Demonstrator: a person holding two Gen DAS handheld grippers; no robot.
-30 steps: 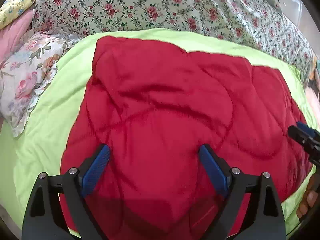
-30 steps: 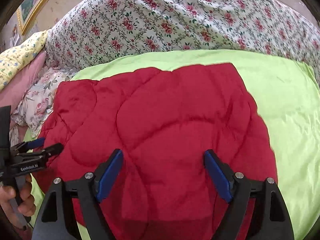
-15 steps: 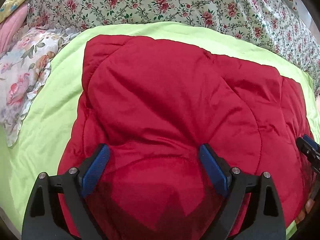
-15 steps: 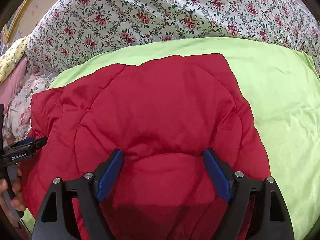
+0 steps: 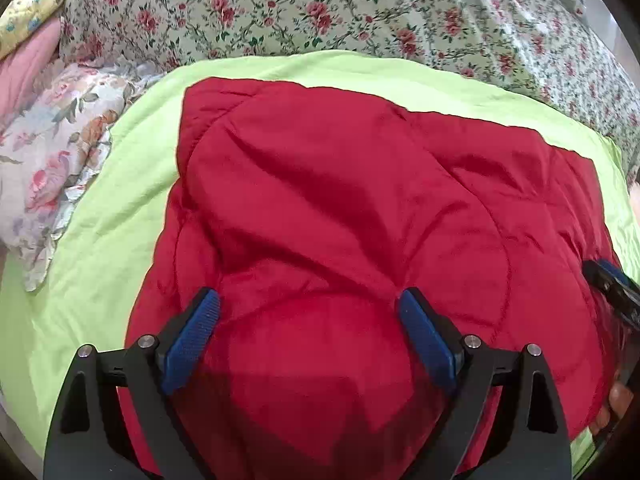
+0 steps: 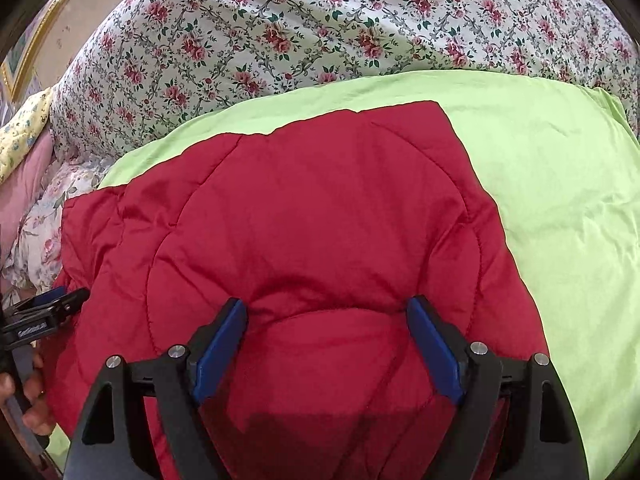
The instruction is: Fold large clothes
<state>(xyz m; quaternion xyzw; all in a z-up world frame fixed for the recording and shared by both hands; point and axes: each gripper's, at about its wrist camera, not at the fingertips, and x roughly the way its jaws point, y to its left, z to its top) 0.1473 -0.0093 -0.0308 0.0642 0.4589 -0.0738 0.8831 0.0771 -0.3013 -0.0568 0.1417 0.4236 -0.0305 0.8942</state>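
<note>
A red quilted garment (image 5: pixel 360 220) lies spread on a lime-green sheet (image 5: pixel 100 220); it also shows in the right wrist view (image 6: pixel 304 220). My left gripper (image 5: pixel 308 320) is open, its blue pads over the garment's near left part, with fabric bulging between them. My right gripper (image 6: pixel 326 328) is open over the near right part, fabric bulging between its pads too. Each gripper shows at the edge of the other's view: the right gripper (image 5: pixel 612 284) and the left gripper (image 6: pixel 52 304).
A floral rose-print duvet (image 5: pixel 360 8) is heaped behind the green sheet. A floral pillow (image 5: pixel 52 160) and pink bedding (image 5: pixel 24 64) lie at the left. A gold picture frame (image 6: pixel 36 36) hangs at the upper left of the right wrist view. Bare green sheet (image 6: pixel 560 200) lies right of the garment.
Both grippers have dropped lower and pushed into the garment's near edge, which has bunched up between the open fingers. The garment's far edge looks shifted slightly.
</note>
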